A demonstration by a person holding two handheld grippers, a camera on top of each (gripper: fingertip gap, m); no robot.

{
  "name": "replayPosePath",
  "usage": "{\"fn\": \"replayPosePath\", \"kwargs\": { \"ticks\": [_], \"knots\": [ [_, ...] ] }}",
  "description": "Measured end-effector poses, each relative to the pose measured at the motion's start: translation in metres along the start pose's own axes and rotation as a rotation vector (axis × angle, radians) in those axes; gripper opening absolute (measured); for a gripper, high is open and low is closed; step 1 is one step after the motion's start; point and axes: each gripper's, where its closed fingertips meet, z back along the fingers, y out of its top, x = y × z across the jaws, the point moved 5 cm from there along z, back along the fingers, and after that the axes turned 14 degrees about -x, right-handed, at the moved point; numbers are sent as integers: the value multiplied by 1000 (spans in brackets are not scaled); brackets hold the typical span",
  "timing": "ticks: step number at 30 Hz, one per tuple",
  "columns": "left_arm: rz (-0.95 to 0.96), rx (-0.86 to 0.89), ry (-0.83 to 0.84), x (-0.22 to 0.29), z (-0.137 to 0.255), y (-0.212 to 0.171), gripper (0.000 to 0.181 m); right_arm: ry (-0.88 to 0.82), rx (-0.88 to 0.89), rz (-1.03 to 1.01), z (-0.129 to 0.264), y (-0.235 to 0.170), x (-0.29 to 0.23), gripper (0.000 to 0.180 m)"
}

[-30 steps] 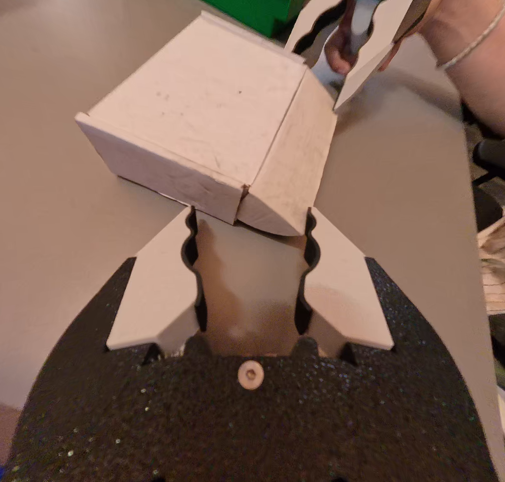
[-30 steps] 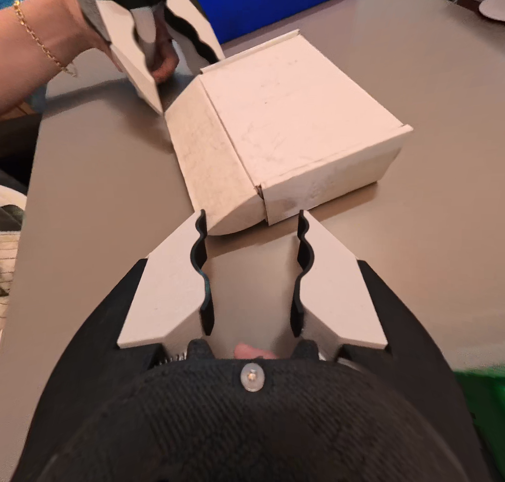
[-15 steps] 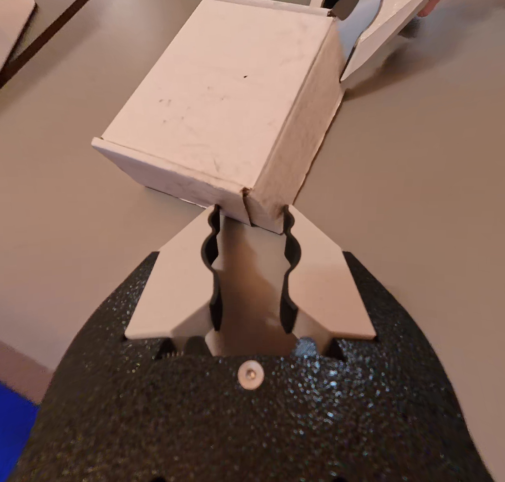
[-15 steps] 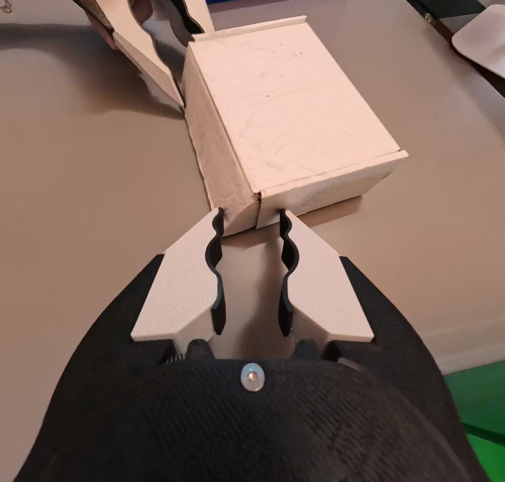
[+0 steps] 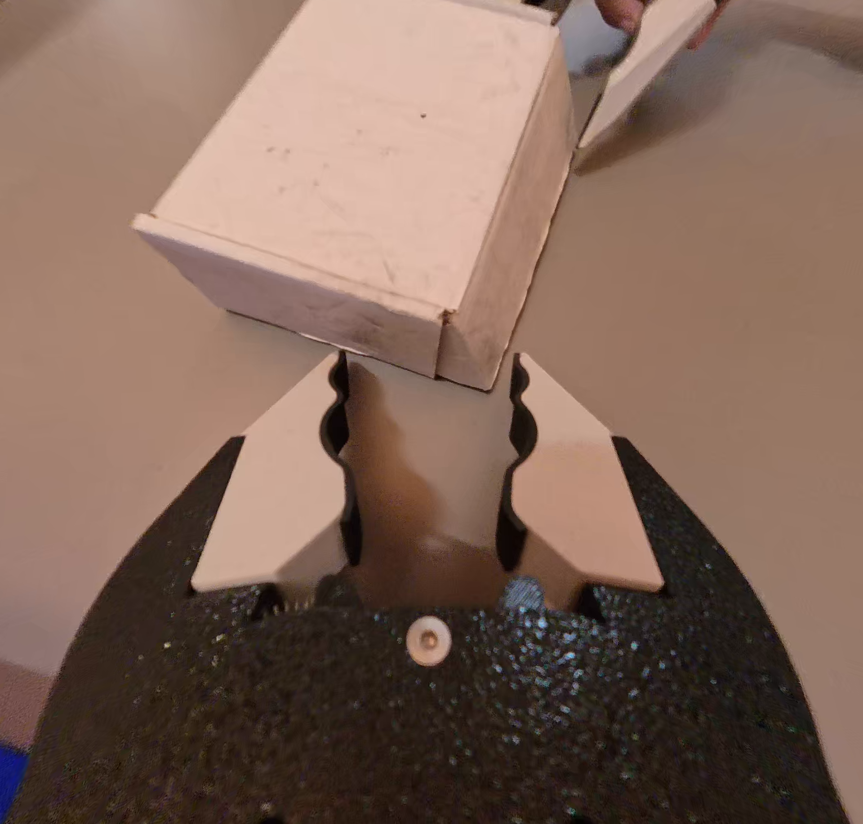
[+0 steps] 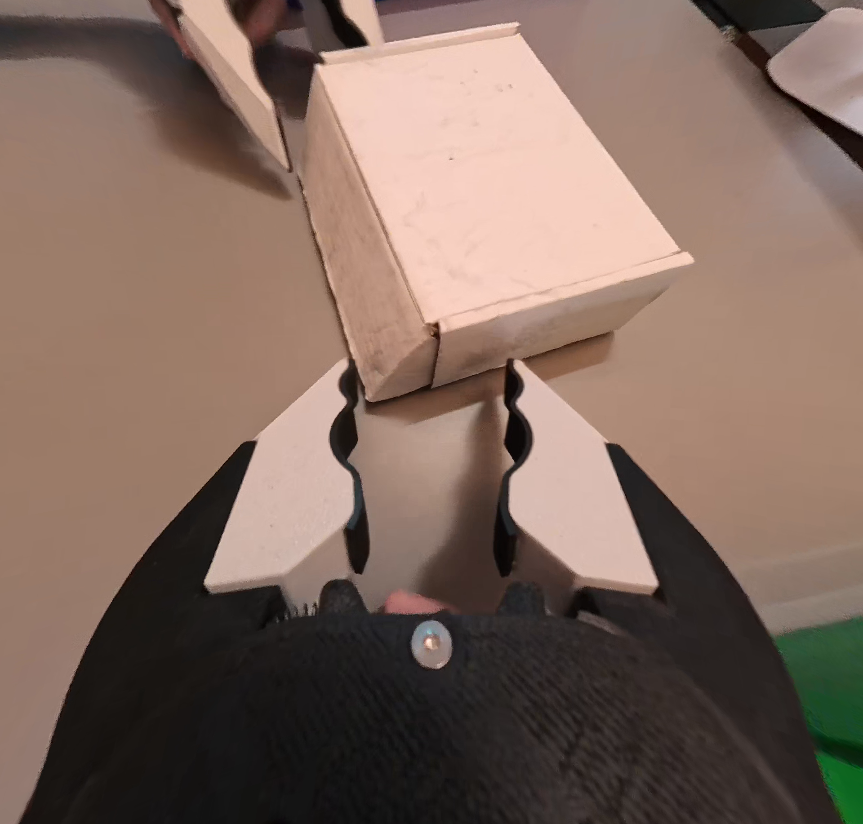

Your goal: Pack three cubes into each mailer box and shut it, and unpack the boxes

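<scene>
The closed mailer box is kept flat on the table, flanked at opposite front corners by the left gripper and right gripper, fingers spread, empty, at 6 o'clock, apparently for steadying.

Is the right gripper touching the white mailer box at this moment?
Cannot tell. In the right wrist view the right gripper is open, its left fingertip overlapping the mailer box corner with no visible gap; the left wrist view is blurred there.
</scene>
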Motion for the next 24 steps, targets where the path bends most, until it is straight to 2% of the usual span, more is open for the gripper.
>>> {"fn": "replayPosePath", "kwargs": {
  "ticks": [2,11,12,13,14,16,20,24],
  "knots": [
    [-31,-46,4,0,-7,1,70,26,-15,28,-5,0,0,52],
    [-26,-94,68,-11,-11,7,63,9,-23,55,-8,1,3,45],
    [-23,-101,66,-11,-12,7,65,9,-23,50,-8,1,3,45],
    [-22,-103,43,-8,-12,7,77,12,-23,48,-8,1,3,46],
    [-23,-100,4,-4,-12,8,91,17,-25,58,-8,0,2,50],
    [-11,-84,-8,-5,-12,10,90,29,-50,68,-9,-1,0,71],
    [20,-104,108,-25,-8,13,108,-24,-96,-39,-9,2,12,113],
    [44,-79,110,-33,-8,22,109,-31,-76,-77,-10,10,13,112]
  ]
}}
